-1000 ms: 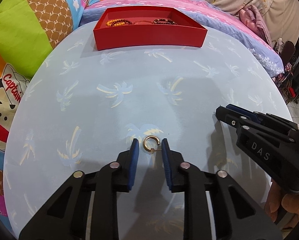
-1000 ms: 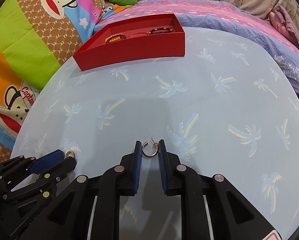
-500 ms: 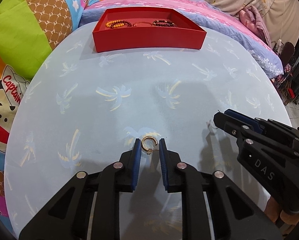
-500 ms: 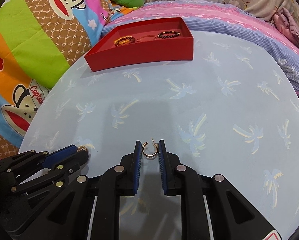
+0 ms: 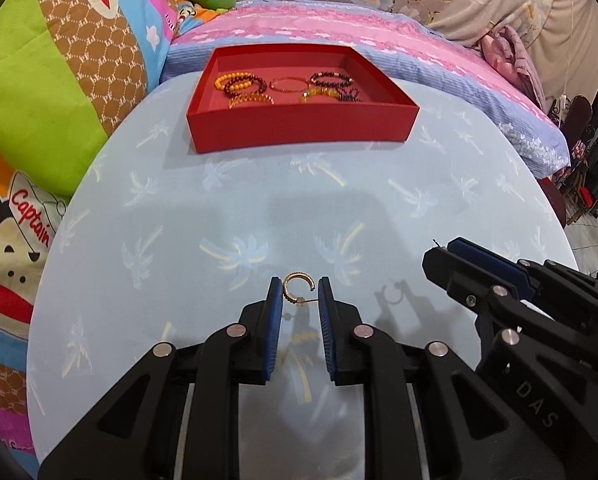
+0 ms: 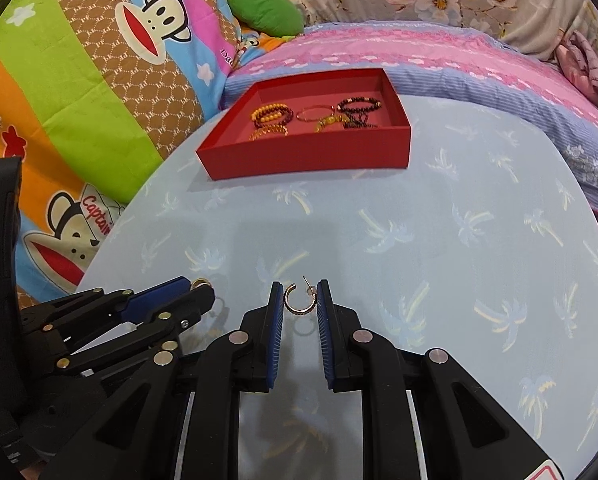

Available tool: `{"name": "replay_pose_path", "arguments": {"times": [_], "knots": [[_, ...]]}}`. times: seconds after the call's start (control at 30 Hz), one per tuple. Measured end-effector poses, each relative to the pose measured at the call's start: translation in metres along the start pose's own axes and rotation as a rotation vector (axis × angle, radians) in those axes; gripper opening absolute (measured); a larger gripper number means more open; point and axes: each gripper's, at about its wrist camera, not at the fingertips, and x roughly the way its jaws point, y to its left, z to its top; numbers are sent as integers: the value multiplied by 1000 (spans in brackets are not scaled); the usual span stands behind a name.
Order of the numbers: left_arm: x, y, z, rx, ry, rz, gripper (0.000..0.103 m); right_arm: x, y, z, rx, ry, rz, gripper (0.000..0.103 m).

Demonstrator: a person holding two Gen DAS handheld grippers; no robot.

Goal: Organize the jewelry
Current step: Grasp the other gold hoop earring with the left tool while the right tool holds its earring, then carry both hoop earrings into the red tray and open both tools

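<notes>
A gold hoop earring (image 5: 297,288) is pinched between the blue pads of the left tool (image 5: 298,294), raised above the pale blue tabletop (image 5: 339,208). A second hoop earring (image 6: 299,300) is clamped in the same way by the right tool (image 6: 299,300). Beaded bracelets (image 5: 241,84) are contained in the red tray (image 5: 299,130) at the tabletop's far edge.

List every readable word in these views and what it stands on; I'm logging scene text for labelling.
"DAS": on the right gripper body.
"Captain": on the quilt, monkey's cap.
"frank": quilt's edge, right view, cut off.
"Da...": pink stripe of the quilt, partly hidden.
"PF": repeated in the quilt's brown honeycomb.
Red-edged sticker, right view's corner: unreadable.
</notes>
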Motion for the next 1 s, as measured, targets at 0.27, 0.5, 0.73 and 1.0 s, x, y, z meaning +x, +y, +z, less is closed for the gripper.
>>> {"name": "replay_pose_path", "arguments": {"times": [0.27, 0.5, 0.73, 1.0], "knots": [[2, 1, 25, -4, -33, 2, 18, 0, -1, 25, -6, -38, 1, 16], [8, 4, 47, -5, -48, 9, 18, 6, -3, 48, -16, -62, -2, 16], [14, 7, 74, 1, -78, 27, 18, 13, -4, 74, -34, -91, -10, 16], [23, 9, 110, 26, -115, 43, 18, 22, -5, 109, -68, -128, -31, 16]]}}
